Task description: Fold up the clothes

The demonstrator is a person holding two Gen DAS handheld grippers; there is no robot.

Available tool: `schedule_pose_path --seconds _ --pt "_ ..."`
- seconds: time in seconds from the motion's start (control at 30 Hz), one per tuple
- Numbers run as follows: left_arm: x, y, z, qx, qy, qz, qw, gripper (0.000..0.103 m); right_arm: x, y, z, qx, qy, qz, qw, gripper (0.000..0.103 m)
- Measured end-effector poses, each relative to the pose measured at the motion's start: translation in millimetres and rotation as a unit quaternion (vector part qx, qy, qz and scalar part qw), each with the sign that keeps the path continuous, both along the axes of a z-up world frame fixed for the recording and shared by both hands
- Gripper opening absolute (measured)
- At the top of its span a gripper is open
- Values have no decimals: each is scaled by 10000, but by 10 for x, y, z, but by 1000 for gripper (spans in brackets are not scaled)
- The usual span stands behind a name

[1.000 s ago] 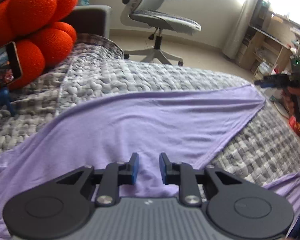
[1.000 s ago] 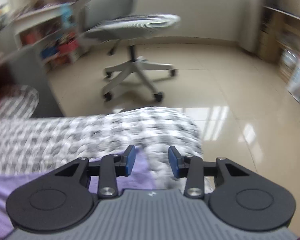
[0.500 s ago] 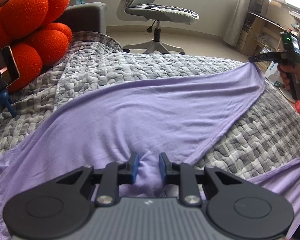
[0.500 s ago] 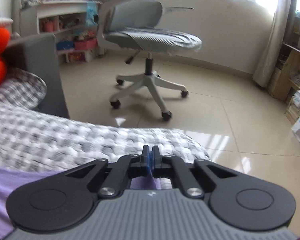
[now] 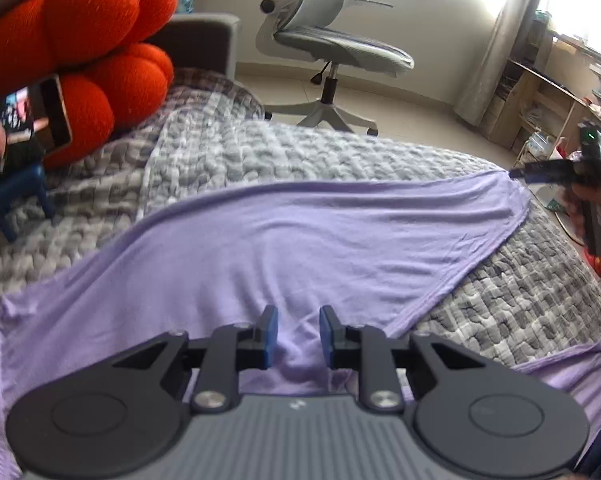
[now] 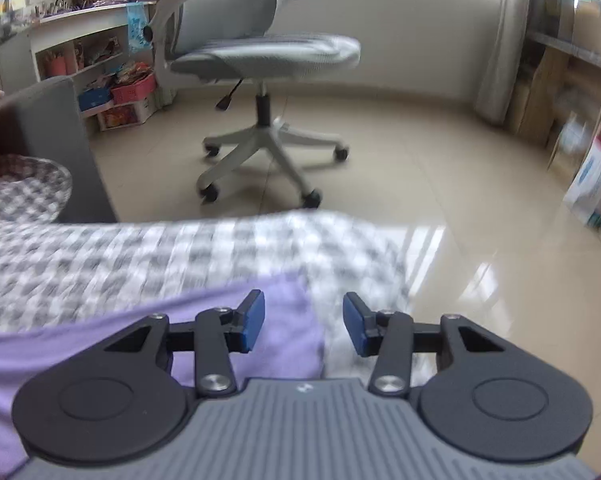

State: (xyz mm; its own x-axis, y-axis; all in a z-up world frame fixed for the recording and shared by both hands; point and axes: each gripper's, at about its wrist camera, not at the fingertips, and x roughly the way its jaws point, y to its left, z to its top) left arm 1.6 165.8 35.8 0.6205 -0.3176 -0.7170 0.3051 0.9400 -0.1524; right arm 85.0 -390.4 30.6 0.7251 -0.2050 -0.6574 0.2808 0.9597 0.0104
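A lilac garment [image 5: 300, 248] lies spread over a grey knitted blanket [image 5: 260, 148] on the bed. My left gripper [image 5: 294, 338] sits low over its near part with the jaws partly apart and a ridge of lilac cloth between the pads. My right gripper [image 6: 303, 322] is open and empty above the garment's far corner [image 6: 284, 320], at the bed's edge. The right gripper also shows in the left wrist view [image 5: 540, 170], by that corner [image 5: 504, 180].
An orange knotted cushion [image 5: 88, 48] and a phone on a blue stand [image 5: 24, 120] are at the left of the bed. A grey office chair [image 6: 260, 56] stands on the tiled floor beyond the bed. Shelves line the right wall [image 5: 548, 96].
My right gripper was shut on the garment's corner half a second ago and has opened, letting the corner drop onto the blanket. My left gripper's jaws hold about the same gap.
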Motion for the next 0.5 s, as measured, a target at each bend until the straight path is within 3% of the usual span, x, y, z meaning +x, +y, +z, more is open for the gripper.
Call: schedule_pose_path --seconds 0.03,0.1,0.13,0.23,0.5 --pt "7 -8 -31 5 41 17 10000 23 -21 28 -21 -12 14 47 10000 44" --pt "6 -38 -68 -2 62 -1 10000 23 -64 83 -64 -36 43 142 9999 29" --pt "2 -57 -77 13 61 -19 10000 23 -75 115 -73 -90 58 171 9998 3" --pt "-29 -92 -62 122 53 -114 9998 23 -25 244 61 -717 -17 56 9974 0" --pt "-88 -77 -87 143 101 -216 9996 23 68 236 -173 -1142 255 -157 9930 0"
